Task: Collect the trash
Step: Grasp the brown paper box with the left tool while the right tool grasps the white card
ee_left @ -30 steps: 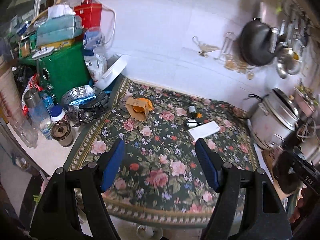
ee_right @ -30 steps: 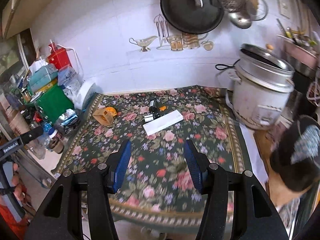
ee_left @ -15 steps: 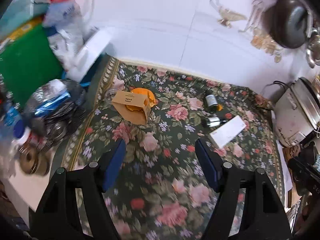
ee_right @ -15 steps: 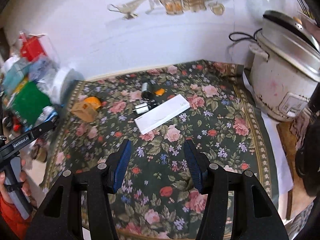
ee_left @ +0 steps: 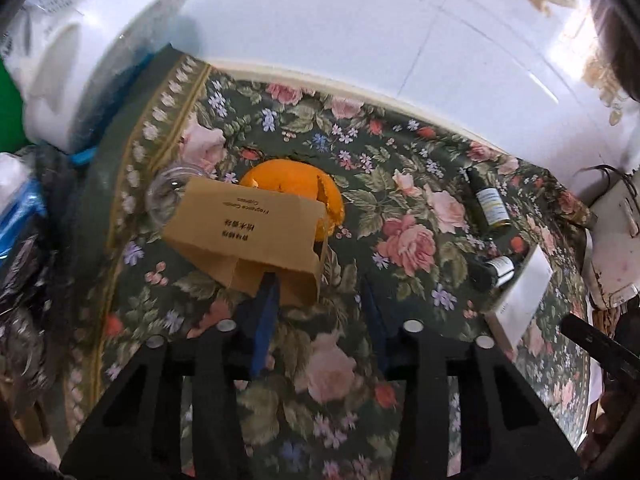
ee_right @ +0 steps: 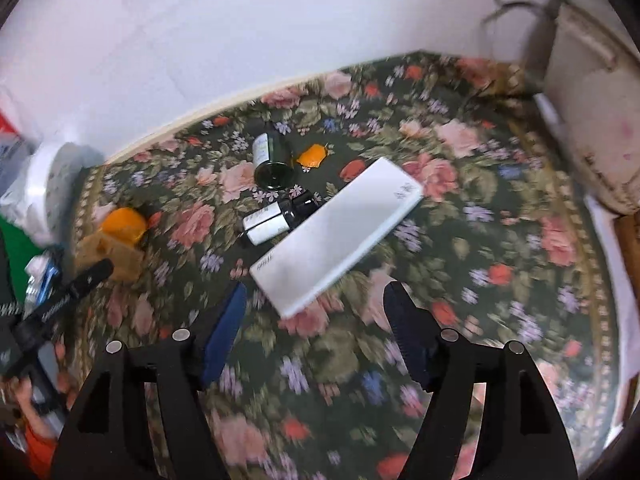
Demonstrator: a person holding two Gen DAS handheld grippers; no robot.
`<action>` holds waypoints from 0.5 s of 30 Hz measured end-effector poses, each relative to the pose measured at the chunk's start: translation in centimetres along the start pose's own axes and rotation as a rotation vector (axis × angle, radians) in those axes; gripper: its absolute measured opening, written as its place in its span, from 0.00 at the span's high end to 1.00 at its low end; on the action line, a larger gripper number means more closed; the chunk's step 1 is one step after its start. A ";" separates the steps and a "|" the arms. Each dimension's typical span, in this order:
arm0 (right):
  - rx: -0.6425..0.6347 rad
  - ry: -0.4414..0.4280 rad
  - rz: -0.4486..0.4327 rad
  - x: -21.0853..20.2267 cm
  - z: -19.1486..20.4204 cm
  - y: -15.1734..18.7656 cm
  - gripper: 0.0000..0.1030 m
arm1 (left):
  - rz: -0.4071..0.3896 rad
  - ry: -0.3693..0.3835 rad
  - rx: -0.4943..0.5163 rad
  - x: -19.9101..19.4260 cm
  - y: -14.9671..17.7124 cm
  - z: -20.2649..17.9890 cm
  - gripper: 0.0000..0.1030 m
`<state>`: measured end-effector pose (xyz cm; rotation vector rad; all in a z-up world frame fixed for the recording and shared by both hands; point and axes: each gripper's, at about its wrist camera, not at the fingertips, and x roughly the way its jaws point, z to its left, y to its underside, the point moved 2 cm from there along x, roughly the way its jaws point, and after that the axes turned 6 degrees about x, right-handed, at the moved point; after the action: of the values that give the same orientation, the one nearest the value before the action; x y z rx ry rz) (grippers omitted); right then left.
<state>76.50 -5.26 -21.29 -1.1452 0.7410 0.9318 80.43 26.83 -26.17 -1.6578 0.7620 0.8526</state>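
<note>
A brown cardboard box lies open on the floral cloth, with a big orange peel right behind it. My left gripper is low over the box's near corner. Its jaws are closing with that corner between them, and the right pad is clear of it. A flat white box lies beside two small bottles and a scrap of peel. My right gripper is opening, and the white box's near corner sits between its fingers without touching them.
A clear glass jar lies left of the brown box. White plastic tubs and clutter crowd the left edge. A white rice cooker stands at the right, and the tiled wall closes the back.
Both grippers have dropped down and forward towards the cloth. The left one has narrowed around the brown box's corner. The right one has widened at the white box.
</note>
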 end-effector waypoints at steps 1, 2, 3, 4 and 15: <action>0.003 0.008 0.006 0.9 0.3 -0.3 0.34 | 0.000 0.004 0.000 0.3 -0.1 0.1 0.65; 0.005 0.015 0.009 1.8 0.6 -0.5 0.34 | -0.006 0.007 0.000 0.6 -0.1 0.2 0.65; 0.006 0.022 0.014 2.7 1.0 -0.8 0.34 | -0.013 0.010 0.001 0.8 -0.2 0.2 0.65; 0.007 0.026 0.013 3.4 1.4 -1.0 0.34 | -0.019 0.015 0.003 1.0 -0.2 0.2 0.65; -0.018 0.180 -0.058 6.3 2.8 -1.7 0.34 | -0.024 0.010 -0.003 1.2 -0.4 0.4 0.99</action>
<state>80.85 -1.33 -25.38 -1.2711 0.8414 0.7955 81.33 27.21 -27.08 -1.6722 0.7467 0.8296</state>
